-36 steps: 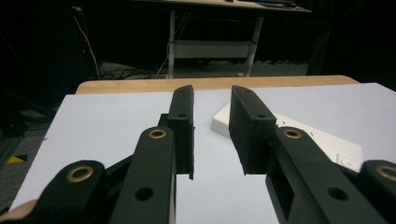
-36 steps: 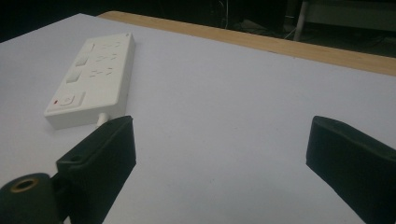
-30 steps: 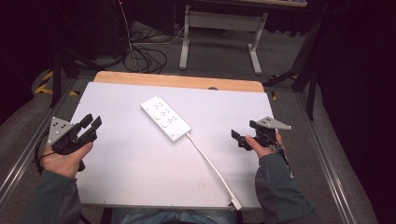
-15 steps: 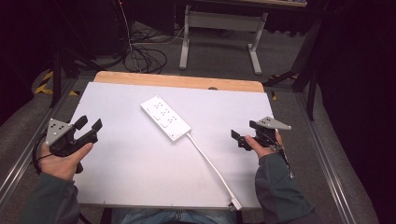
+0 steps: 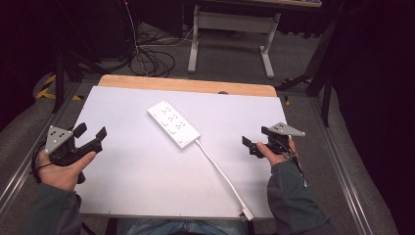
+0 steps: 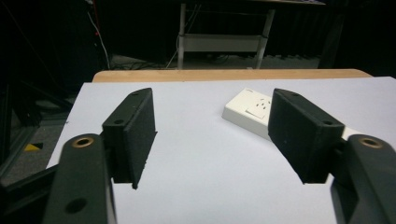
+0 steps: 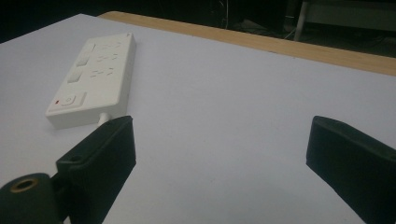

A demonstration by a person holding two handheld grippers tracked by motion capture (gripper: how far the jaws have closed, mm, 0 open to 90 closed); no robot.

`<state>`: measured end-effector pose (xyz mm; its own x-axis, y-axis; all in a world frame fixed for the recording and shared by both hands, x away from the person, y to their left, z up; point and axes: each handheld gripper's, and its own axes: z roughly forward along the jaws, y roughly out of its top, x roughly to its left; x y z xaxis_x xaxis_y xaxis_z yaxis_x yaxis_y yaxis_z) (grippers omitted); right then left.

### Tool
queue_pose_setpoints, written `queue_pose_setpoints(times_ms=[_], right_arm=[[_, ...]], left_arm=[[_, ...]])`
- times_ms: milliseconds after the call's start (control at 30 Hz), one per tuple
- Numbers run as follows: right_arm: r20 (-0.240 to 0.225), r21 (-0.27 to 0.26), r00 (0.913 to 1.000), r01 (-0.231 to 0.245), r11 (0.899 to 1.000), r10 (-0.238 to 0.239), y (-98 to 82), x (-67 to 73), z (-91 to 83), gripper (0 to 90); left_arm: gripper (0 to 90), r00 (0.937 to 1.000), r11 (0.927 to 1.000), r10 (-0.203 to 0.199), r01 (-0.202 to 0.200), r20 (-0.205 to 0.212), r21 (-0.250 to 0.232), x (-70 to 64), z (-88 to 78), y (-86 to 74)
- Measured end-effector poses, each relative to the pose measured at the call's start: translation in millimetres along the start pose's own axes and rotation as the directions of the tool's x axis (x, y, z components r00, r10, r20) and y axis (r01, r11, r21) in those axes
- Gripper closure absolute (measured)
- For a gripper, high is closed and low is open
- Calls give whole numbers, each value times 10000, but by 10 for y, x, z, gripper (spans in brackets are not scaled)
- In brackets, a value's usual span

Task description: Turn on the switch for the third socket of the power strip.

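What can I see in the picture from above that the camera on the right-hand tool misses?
Only the high view takes in both hands, the left gripper with its jaws apart and just opening, the right gripper, and the white cable running to the table's near edge. Only the right gripper view reveals the strip's switch with a red mark up close. Both share the power strip on the white table.

From my left gripper view the power strip [image 6: 247, 108] is half hidden behind the right-hand jaw, so I can't see its cord end. In the right gripper view its cable [image 7: 103, 116] vanishes behind the near jaw right after leaving the strip. From the high view, the cable's plug [image 5: 247, 215] at the tabletop's near edge is too small to make out.
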<state>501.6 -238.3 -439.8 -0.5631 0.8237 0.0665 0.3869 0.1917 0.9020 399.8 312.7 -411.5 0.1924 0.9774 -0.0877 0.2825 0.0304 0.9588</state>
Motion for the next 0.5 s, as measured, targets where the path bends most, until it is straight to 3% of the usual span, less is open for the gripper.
queue_pose_setpoints(times_ms=[267,500], right_arm=[[-11,-16,10000,-36,10000,36,-1,-1,1,84],[3,-7,10000,-33,10000,33,-1,1,2,83]], left_arm=[[271,9999,9999,-49,48,104,163,5,19,-4],[134,9998,9996,-215,216,-57,159,11,17,0]])
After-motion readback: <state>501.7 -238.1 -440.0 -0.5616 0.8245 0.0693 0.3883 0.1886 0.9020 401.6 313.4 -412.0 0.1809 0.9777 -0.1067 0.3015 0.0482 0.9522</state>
